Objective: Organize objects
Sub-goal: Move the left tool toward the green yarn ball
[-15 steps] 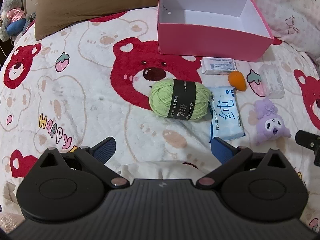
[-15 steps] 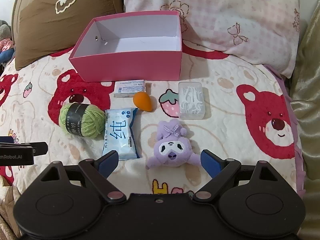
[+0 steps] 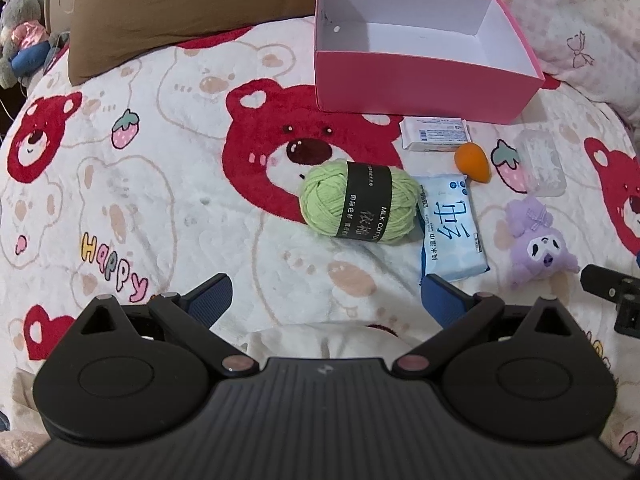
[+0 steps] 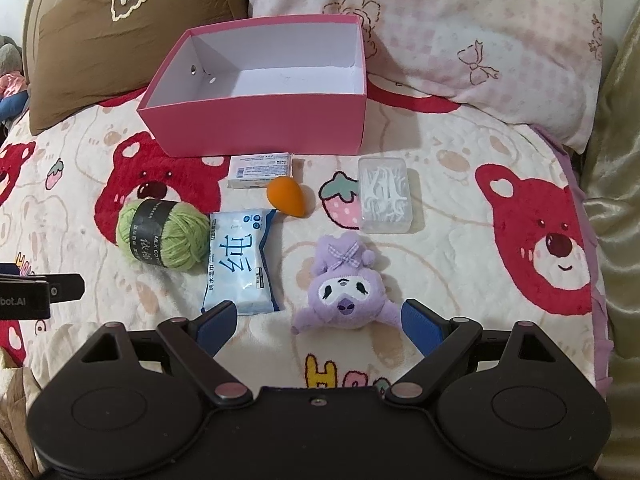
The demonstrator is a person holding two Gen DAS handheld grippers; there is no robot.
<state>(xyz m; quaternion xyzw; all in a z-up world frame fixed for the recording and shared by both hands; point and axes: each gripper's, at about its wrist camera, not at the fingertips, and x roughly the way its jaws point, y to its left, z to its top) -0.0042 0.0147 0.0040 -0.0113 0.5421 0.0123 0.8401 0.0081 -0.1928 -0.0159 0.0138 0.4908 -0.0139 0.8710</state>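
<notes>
An empty pink box (image 3: 420, 82) (image 4: 256, 128) stands on the bear-print blanket. In front of it lie a green yarn ball (image 3: 358, 208) (image 4: 162, 236), a blue wet-wipes pack (image 3: 452, 232) (image 4: 240, 260), a small white box (image 3: 434, 134) (image 4: 260, 170), an orange sponge (image 3: 472, 162) (image 4: 286, 196), a clear floss-pick case (image 3: 542, 162) (image 4: 386, 194) and a purple plush (image 3: 538, 246) (image 4: 346, 284). My left gripper (image 3: 326, 300) is open and empty, just short of the yarn. My right gripper (image 4: 316, 322) is open, with the plush at the mouth of its jaws.
A brown pillow (image 3: 180, 4) (image 4: 120, 24) lies at the back left and a pink checked pillow (image 4: 460, 40) at the back right. Stuffed toys (image 3: 20, 28) sit off the bed's left edge. A gold cover (image 4: 616, 200) bounds the right side.
Both grippers have edged slightly forward toward the objects. Nothing was taken hold of and no object moved.
</notes>
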